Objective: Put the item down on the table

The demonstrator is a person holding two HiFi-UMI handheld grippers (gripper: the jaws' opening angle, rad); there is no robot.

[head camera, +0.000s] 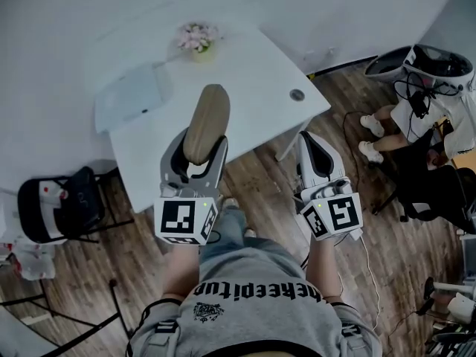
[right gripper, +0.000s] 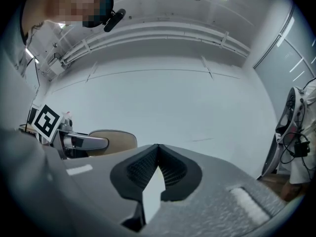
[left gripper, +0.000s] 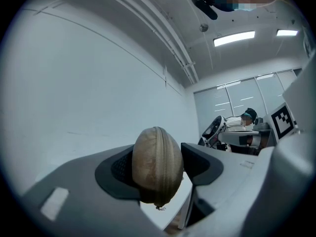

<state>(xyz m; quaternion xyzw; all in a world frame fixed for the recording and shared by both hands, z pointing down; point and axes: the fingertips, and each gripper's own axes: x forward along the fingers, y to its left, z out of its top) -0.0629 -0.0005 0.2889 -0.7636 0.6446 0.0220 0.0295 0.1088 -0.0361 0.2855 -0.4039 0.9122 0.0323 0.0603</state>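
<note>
Your left gripper [head camera: 199,153] is clamped on the tan zip case [head camera: 208,117], whose long axis points forward out of the jaws, apparently above the bench [head camera: 245,65] near edge, while your right gripper [head camera: 314,143] is closed empty alongside.

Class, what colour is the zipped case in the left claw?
The case is tan, best seen in the left gripper view.
</note>
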